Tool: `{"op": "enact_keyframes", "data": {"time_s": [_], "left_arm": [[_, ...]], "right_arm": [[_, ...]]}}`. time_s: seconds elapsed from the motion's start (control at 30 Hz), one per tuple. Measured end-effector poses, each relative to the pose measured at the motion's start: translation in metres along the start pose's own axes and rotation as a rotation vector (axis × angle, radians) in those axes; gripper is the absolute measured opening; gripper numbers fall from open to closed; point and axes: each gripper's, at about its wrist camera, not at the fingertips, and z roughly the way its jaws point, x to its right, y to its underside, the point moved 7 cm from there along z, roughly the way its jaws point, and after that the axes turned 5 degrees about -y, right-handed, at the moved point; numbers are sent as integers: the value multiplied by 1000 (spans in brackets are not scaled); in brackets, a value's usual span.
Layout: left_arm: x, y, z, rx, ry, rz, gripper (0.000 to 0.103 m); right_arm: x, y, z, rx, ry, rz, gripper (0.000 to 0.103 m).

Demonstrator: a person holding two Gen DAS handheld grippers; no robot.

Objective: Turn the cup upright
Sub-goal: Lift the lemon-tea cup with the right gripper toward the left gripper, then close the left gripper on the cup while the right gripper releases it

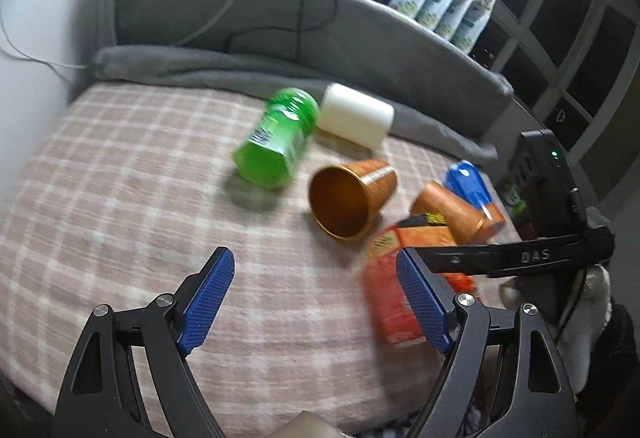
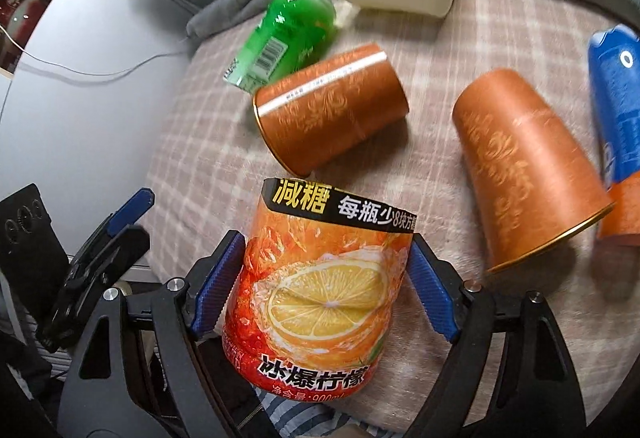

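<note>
Our right tool [image 2: 324, 278] is straddling the orange cup [image 2: 320, 290], pads maybe touching; left tool [image 1: 316, 298] open, empty. Looks light, thin, crushable — we'd squeeze gently mid-wall.

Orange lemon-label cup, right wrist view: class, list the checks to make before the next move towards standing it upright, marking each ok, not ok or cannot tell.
1. Orange lemon-label cup sits between the fingers of the right tool: ok.
2. Both pads press it firmly: cannot tell.
3. Cup upright: not ok; it lies on its side on the checked blanket.
4. Room to tip it up: cannot tell; a copper cup lies close beyond its far end.
5. Left tool open, holding nothing, free to help: ok.
</note>
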Motion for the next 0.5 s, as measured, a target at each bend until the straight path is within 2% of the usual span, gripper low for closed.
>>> {"op": "enact_keyframes", "data": {"time_s": [0.17,0.3,0.4,0.5], "left_arm": [[-3,7,11,-33,19,-85,83],[-5,14,24,-116,74,-142,83],[2,18,33,-190,140,-155,83],[16,18,40,-285,269,-192,83]], "right_arm": [[4,-2,-12,42,19,-7,86],[1,-2,-33,97,-11,-2,86],[4,0,-55,164,-20,6,86],[11,4,-74,220,-28,38,87]]}}
